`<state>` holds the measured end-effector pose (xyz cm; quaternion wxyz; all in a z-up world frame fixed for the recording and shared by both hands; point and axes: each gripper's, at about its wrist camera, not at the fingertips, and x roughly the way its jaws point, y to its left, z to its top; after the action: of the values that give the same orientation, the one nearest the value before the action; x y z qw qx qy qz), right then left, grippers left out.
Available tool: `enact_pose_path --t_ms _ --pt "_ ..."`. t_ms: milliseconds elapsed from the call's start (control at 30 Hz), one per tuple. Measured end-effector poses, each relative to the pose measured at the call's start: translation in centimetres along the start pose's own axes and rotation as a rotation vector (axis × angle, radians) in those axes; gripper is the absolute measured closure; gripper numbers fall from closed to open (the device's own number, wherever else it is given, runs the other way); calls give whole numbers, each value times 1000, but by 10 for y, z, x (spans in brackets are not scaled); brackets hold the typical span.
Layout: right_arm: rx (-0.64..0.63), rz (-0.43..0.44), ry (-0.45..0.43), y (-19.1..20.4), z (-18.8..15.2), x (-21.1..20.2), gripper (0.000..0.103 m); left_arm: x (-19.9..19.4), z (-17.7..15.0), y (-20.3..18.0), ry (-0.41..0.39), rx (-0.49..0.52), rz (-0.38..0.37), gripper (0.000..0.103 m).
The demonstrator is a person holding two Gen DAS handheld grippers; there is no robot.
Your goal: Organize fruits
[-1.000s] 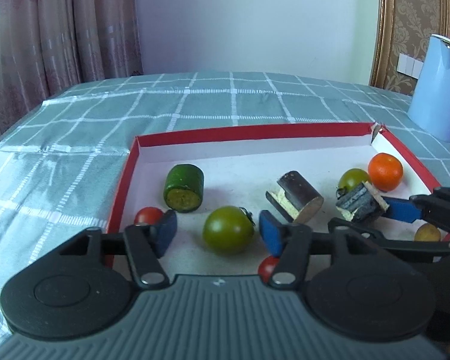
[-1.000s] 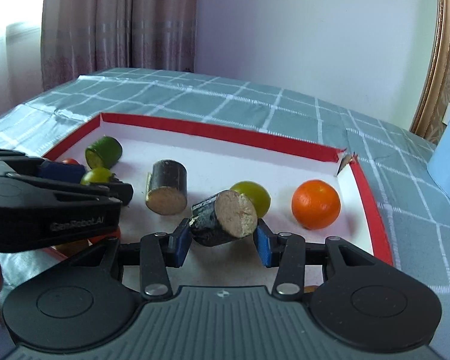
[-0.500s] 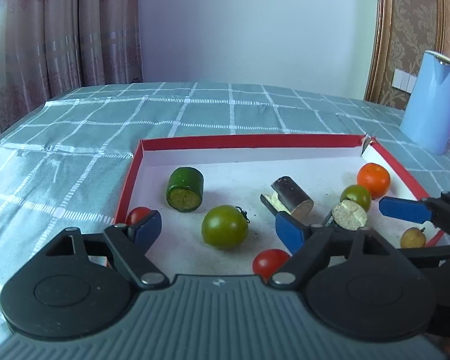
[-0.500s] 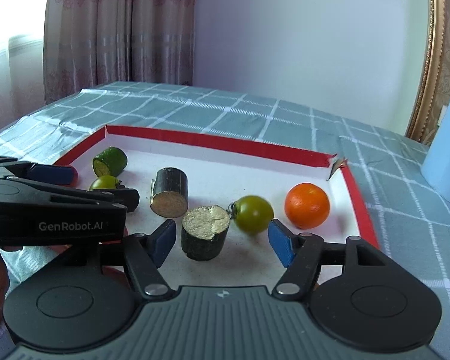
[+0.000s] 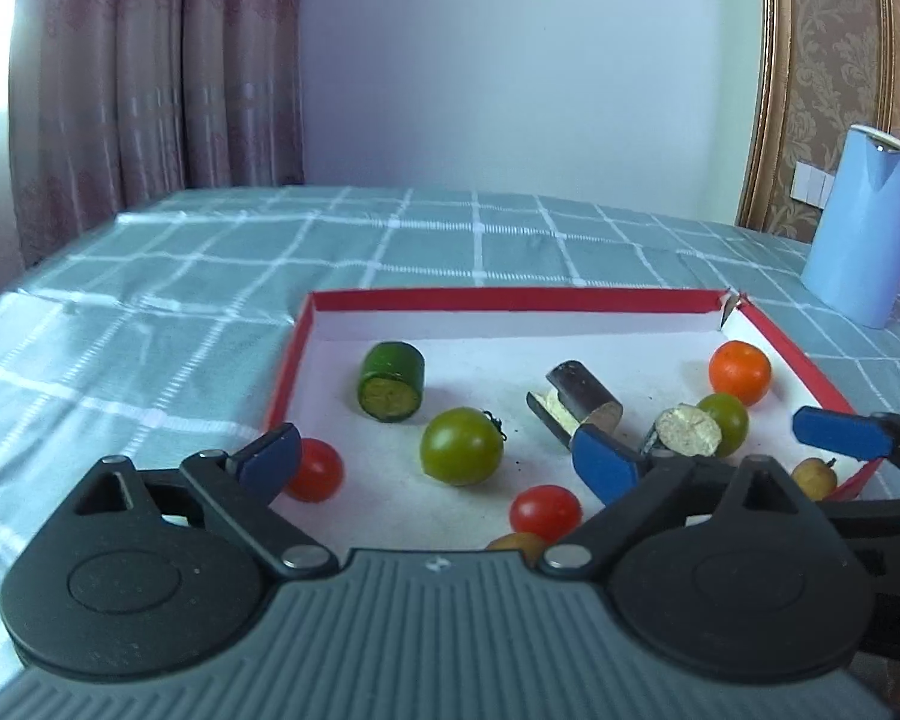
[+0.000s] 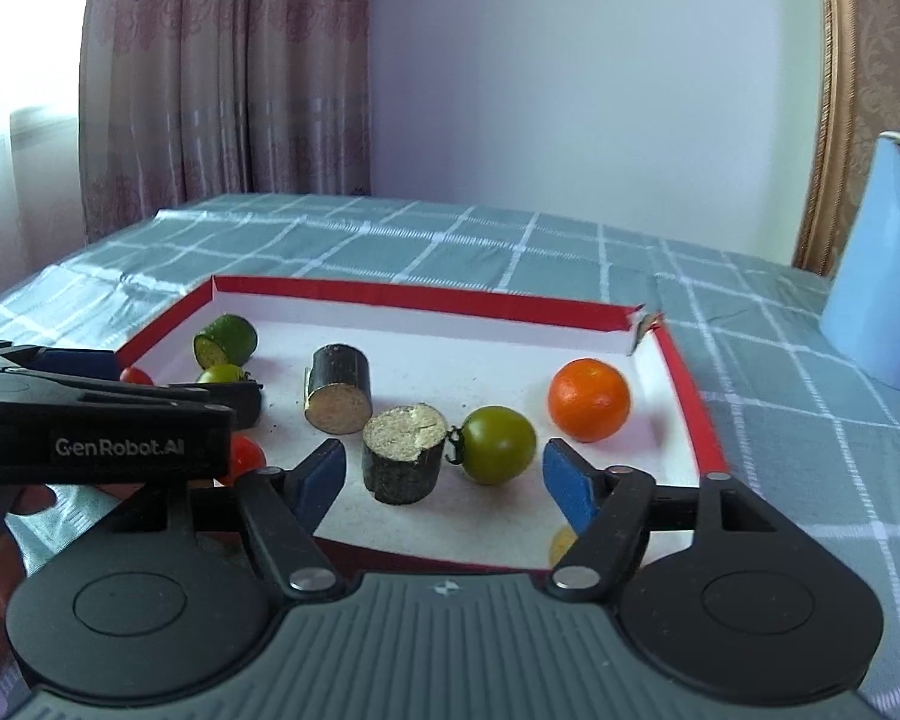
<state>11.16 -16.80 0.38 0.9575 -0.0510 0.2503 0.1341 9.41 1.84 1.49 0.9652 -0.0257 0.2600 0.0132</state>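
Tabletop (image 5: pixel 210 276): one, checked cloth; kettle (image 5: pixel 864 228) upper right.
Tray (image 6: pixel 678 372): one, red-rimmed, centre frame, all fruit held inside.
Tongs: left tongs (image 5: pixel 438 459) and right tongs (image 6: pixel 444 474), both spread apart, nothing clamped.
Cut cylinders: three; upright dark piece (image 6: pixel 405 453) may be toppled if nudged.
Orange (image 6: pixel 588 399): one.
Green tomatoes (image 6: pixel 498 444): two, likely to roll.
Red tomatoes (image 5: pixel 546 510): two.

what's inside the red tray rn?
In the red tray: orange, two green tomatoes, two dark cylinders, green chunk, red tomatoes. Near edge is partly hidden.
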Motion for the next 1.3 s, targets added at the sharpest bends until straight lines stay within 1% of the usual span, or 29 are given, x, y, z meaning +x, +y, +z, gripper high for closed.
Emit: enact_pose_path --t_ms 67,167,233,333,367,400,433,500,600,800,967,1100,1300 --pt "23 3 -14 -3 -3 -8 26 -9 -2 1 -14 -8 0 4" --pt "65 11 -36 -8 -6 -17 26 -24 -4 3 -34 -45 15 3" --pt "76 -6 -63 -9 -8 -24 25 -33 -6 5 -39 -60 11 3" --pt "110 -26 -119 -13 -11 -36 24 -43 -8 2 -32 -31 39 2" --pt "124 -30 -134 -16 -11 -40 23 -48 -10 1 -43 -22 52 2" --pt "137 -33 -145 -18 -13 -43 19 -53 -12 -1 -56 -19 58 1" --pt "145 -37 -152 -19 -14 -45 16 -57 -13 -2 -64 -15 58 0" --pt "158 -44 -163 -21 -15 -47 16 -63 -16 -5 -64 -7 42 0" --pt "160 -45 -158 -23 -14 -46 16 -69 -18 -11 -59 18 25 0" --pt "146 -53 -164 -20 -17 -48 16 -73 -22 -22 -75 52 34 0" --pt "147 -53 -154 -20 -22 -52 16 -73 -22 -22 -78 49 45 0" --pt "142 -80 -175 -20 -24 -57 16 -72 -22 -22 -75 44 47 0" --pt "146 -88 -153 -21 -24 -53 16 -72 -23 -22 -76 56 48 0"
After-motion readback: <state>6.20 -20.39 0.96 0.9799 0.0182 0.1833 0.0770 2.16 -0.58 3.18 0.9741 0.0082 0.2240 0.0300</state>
